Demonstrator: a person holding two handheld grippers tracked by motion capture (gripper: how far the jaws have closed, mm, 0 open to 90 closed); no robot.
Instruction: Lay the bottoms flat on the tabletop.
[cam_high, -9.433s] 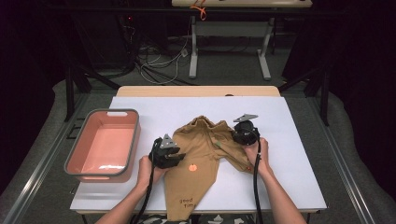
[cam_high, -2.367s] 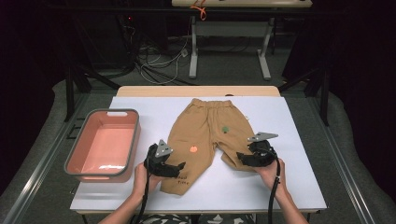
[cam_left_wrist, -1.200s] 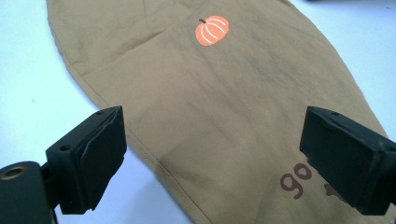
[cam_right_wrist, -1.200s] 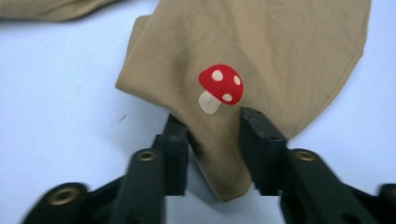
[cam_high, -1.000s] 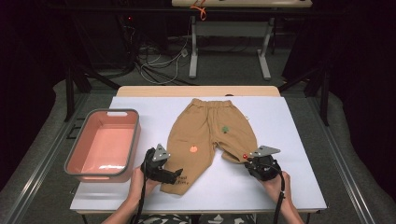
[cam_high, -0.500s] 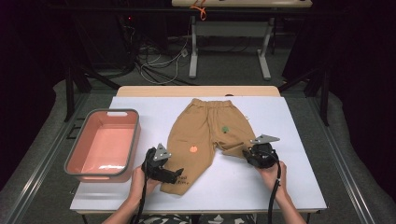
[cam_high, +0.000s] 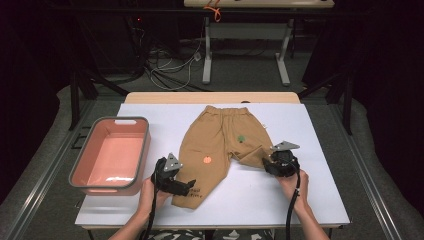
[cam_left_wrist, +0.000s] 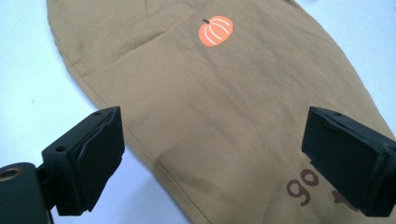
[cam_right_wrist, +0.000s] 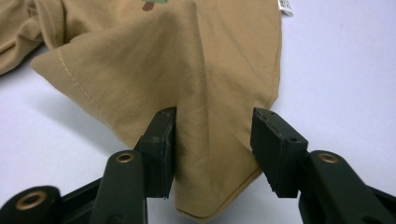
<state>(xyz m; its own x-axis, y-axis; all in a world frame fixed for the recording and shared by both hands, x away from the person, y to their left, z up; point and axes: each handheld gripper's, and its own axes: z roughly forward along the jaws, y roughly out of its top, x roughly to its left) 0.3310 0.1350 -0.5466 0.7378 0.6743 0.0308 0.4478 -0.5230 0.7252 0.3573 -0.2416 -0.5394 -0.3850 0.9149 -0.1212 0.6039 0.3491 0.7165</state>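
Lying flat on the white table (cam_high: 310, 150), high view: tan trousers (cam_high: 215, 140), waistband far, legs toward the person. Pink tub (cam_high: 111, 156) sits well apart at the table's left. Left gripper (cam_high: 186, 186) is at the left leg's hem; right gripper (cam_high: 267, 165) at the right leg's hem.

Left gripper view: jaws spread wide, released, over the leg below the orange pumpkin print (cam_left_wrist: 215, 31).

Right gripper view: 2 jaws part-open astride a raised fold of hem (cam_right_wrist: 210, 186); one jaw touches cloth, not clamped.
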